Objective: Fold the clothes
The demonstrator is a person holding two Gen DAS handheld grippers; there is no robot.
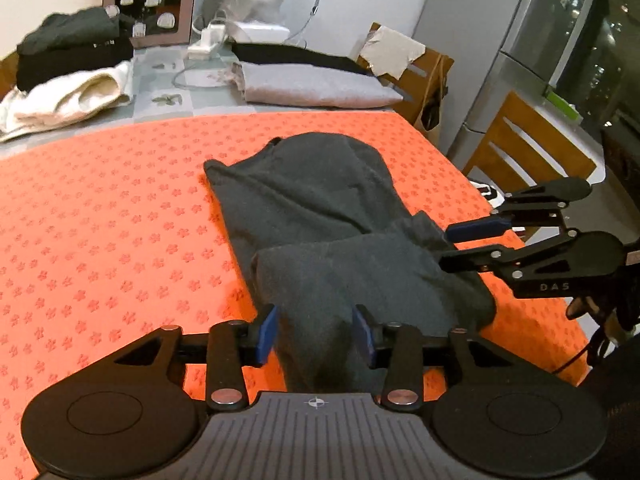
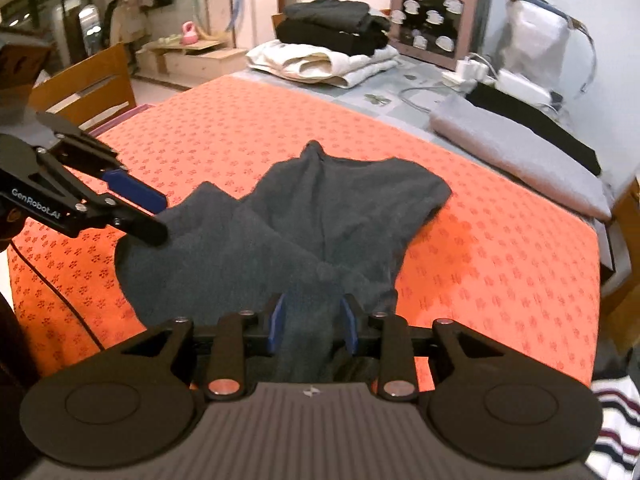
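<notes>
A dark grey garment (image 1: pixel 312 200) (image 2: pixel 340 200) lies on the orange flower-print mat (image 1: pixel 100 208) (image 2: pixel 500 260), its near part lifted and folded back over the rest. My left gripper (image 1: pixel 316 328) is shut on a bunch of this fabric between its blue pads; the right wrist view shows it (image 2: pixel 162 216) at the garment's left edge. My right gripper (image 2: pixel 313 320) is likewise shut on a fold of the cloth, and it appears at the garment's right edge (image 1: pixel 444 244) in the left wrist view.
At the table's far side sit a pile of black and white folded clothes (image 1: pixel 68 60) (image 2: pixel 332 44), a folded grey and black stack (image 1: pixel 316 84) (image 2: pixel 520 152) and cables. Wooden chairs (image 1: pixel 528 140) (image 2: pixel 88 84) stand by the edges. A striped cloth (image 2: pixel 616 420) lies near right.
</notes>
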